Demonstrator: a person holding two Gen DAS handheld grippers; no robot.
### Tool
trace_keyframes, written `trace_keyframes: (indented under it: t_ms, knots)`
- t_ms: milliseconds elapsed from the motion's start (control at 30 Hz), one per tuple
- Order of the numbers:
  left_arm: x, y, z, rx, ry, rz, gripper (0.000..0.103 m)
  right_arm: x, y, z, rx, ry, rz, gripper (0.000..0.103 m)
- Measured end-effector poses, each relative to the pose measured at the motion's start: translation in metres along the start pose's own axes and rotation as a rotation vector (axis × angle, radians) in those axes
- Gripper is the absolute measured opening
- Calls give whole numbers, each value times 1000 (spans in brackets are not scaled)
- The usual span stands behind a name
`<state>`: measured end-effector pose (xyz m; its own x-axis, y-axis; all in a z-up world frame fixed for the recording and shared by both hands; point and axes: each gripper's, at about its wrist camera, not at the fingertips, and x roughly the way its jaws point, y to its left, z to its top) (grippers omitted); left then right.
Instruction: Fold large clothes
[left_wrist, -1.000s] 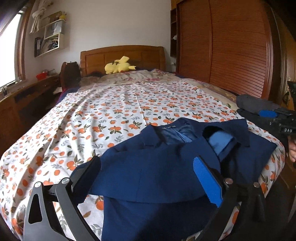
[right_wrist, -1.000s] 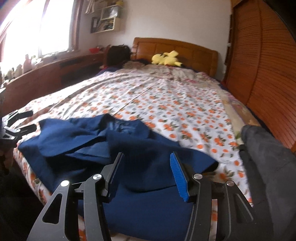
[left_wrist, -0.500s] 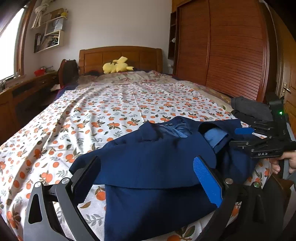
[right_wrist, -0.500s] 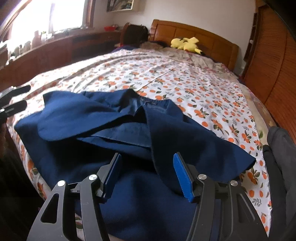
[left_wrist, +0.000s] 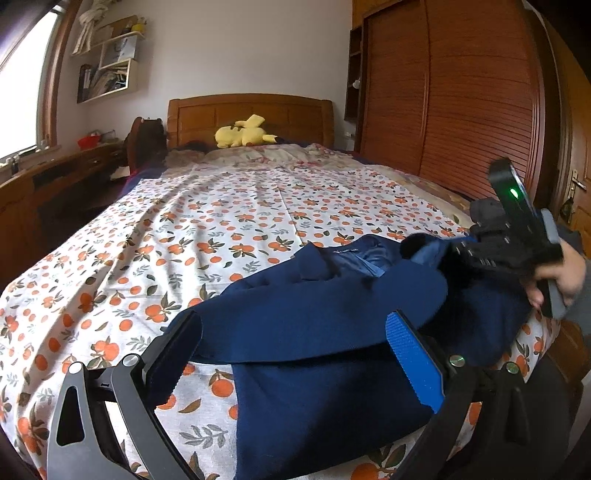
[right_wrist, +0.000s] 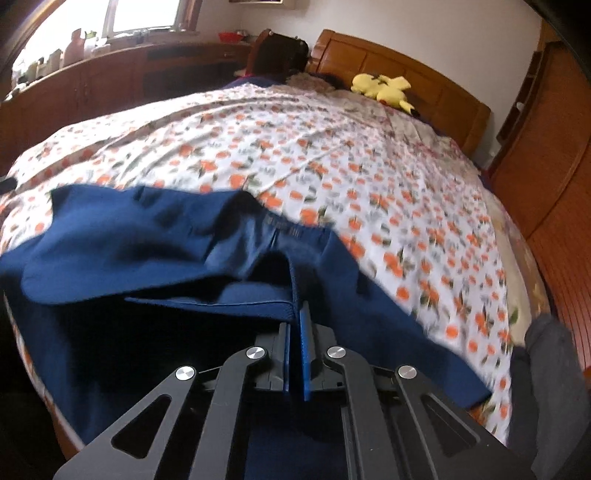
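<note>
pinching navy jacket (right_wrist: 155, 236) edge — right gripper (right_wrist: 295, 321) just closed, left gripper (left_wrist: 295, 354) apart, label unreadable

Large navy-blue woven jacket (left_wrist: 332, 321), lying rumpled across the foot end of the orange-print bedspread. Collar toward the headboard, one front panel folded over, lighter blue lining showing inside.

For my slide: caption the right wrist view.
Right gripper, jaws shut on a navy jacket fold, over the orange-print bedspread.
</note>
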<state>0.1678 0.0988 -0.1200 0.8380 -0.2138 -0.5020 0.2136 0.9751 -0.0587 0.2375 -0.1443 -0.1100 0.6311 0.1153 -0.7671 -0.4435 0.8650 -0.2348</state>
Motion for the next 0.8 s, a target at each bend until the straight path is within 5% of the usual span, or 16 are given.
trace_keyframes:
  t_ms: [533,800]
  knots:
    - [3,11,0,-28,7,-9,100,88,-35,73,-2,49,-57,4]
    - [7,13,1,-33,15,-10,100,98,-47,78,34,33,-135,34]
